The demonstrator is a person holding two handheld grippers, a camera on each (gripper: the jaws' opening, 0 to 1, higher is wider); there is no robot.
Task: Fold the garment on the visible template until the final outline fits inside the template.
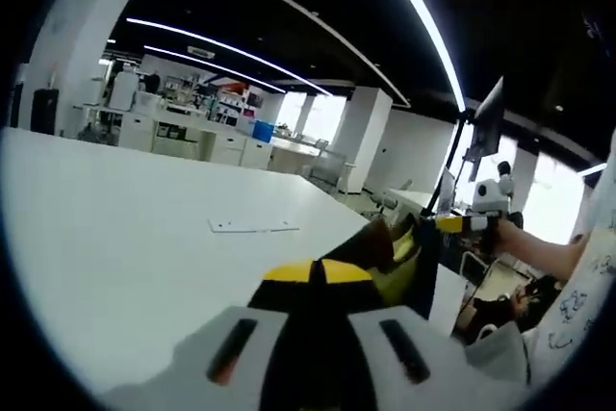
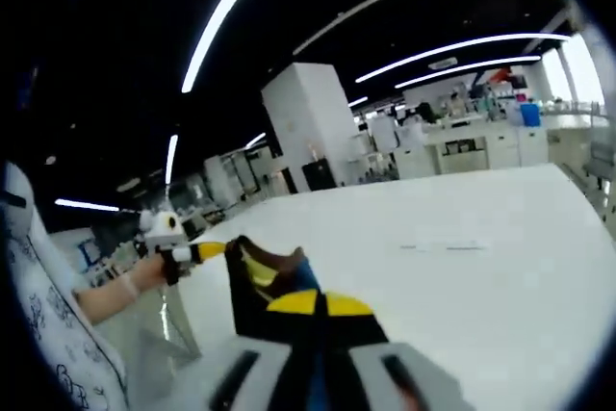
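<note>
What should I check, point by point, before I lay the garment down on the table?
1. Left gripper holds the garment: ok, jaws closed on the cloth.
2. Right gripper holds the garment: ok, jaws closed on the cloth.
3. Garment spread flat between the grippers: not ok, it hangs bunched in the air.
4. Template in sight: ok, a faint pale outline on the white table; also seen in the right gripper view.
5. Garment over the template: not ok, it is held beside the table edge, apart from the outline.
6. Garment free of the table edge: cannot tell.
</note>
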